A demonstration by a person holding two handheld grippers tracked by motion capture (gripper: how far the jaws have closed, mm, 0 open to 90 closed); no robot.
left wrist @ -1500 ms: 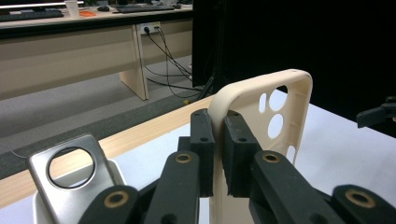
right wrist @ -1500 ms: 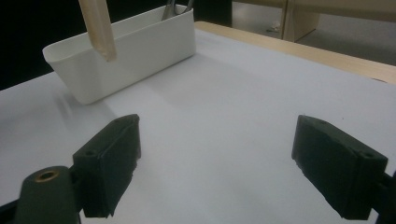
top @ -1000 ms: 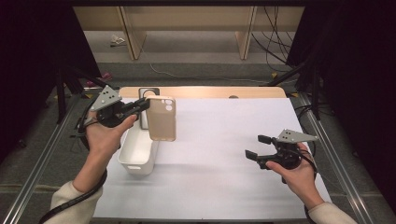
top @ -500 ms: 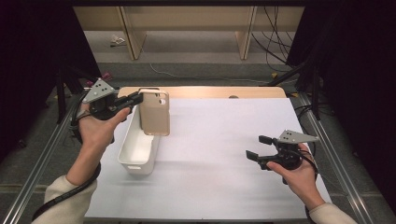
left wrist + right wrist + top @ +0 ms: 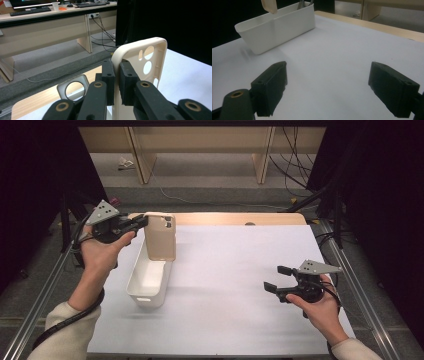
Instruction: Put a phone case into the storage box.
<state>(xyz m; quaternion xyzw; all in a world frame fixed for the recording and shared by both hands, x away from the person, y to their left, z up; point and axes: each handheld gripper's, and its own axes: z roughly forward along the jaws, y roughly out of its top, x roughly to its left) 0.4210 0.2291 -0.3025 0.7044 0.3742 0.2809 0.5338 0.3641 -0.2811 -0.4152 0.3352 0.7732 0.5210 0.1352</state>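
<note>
Phone case (image 5: 160,237) shifted left, over white bin (image 5: 148,282).

Two tongs, left (image 5: 141,221) and right (image 5: 274,278), one beige phone case (image 5: 160,237), one white bin (image 5: 148,281) beneath it.

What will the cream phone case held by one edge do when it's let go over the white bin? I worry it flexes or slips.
The cream phone case is a thin open shell with camera cut-outs, so probably light and somewhat bendy. The left gripper pinches only its rim, so it may pivot. It hangs upright above the white plastic bin, so it would likely drop in on end, then tip over.
</note>
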